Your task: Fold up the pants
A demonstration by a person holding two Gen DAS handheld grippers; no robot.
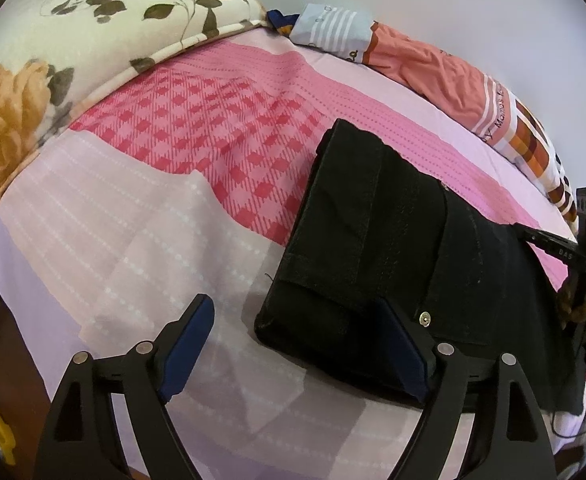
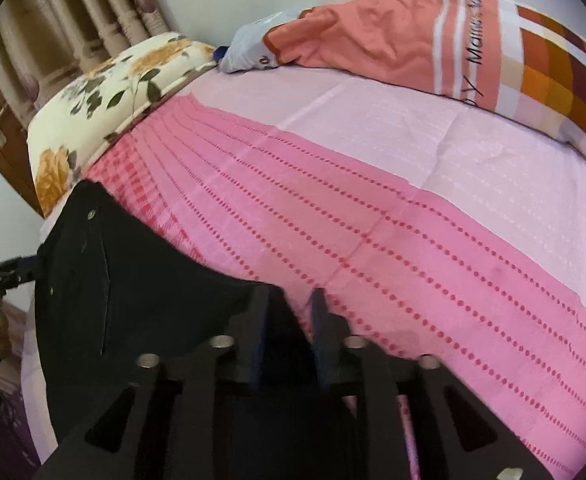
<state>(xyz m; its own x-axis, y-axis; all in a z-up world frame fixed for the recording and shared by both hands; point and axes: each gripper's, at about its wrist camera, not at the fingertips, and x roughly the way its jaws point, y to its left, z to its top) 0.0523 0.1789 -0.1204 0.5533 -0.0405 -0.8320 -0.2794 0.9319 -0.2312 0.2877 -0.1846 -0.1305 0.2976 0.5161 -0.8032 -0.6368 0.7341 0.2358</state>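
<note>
Black pants (image 1: pixel 377 248) lie on the pink bed (image 1: pixel 141 216), already folded into a compact rectangular stack, several layers thick at the near corner. Waistband end with a metal button (image 1: pixel 425 319) sits on the near side.

Left gripper (image 1: pixel 293 344): jaws wide open, holding nothing. Its right finger sits over the near corner of the stack; the left finger is over bare sheet. Can't tell if it touches the cloth.

Right gripper (image 2: pixel 293 324): jaws nearly together with a small gap. The left finger overlaps the pants' edge, and pink sheet shows through the gap, so cannot tell if any fabric is pinched. In the left view its finger lies along the far right edge of the pants.

Progress, my read: folding mostly done. The right part looks flatter and less stacked than the left, so maybe one more fold or just smoothing and squaring the edges is left.

Floral pillow (image 1: pixel 53 40) and orange pillow (image 2: pixel 413 36) sit at the bed's far edges, well apart from the pants.
</note>
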